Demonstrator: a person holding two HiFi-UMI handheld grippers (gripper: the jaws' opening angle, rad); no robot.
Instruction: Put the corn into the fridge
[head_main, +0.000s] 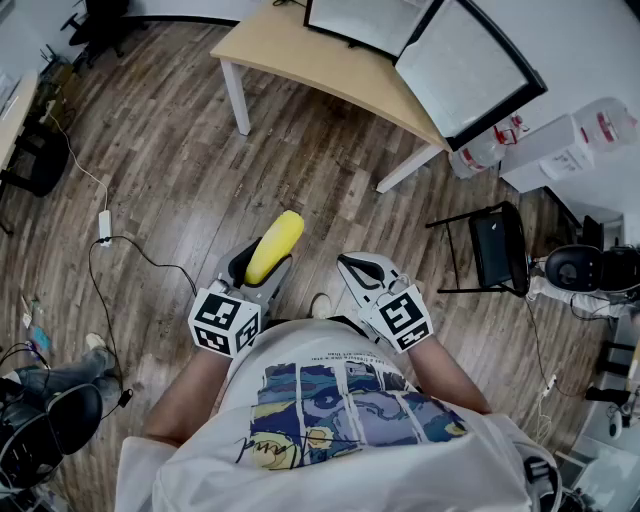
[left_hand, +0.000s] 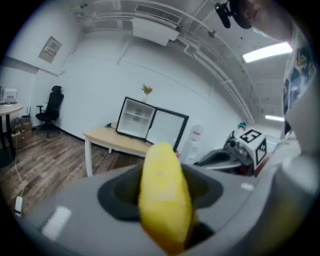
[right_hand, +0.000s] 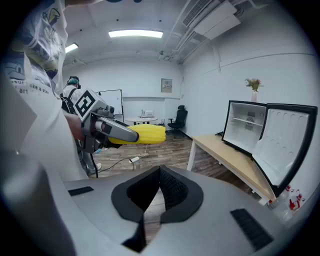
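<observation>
The left gripper is clenched on the lower end of the corn. The cob's long axis runs along the jaws, and its free tip points slightly downward toward the fridge, which stands well apart with its door open. The right gripper, equally far from the fridge, has its jaws together on nothing.
</observation>
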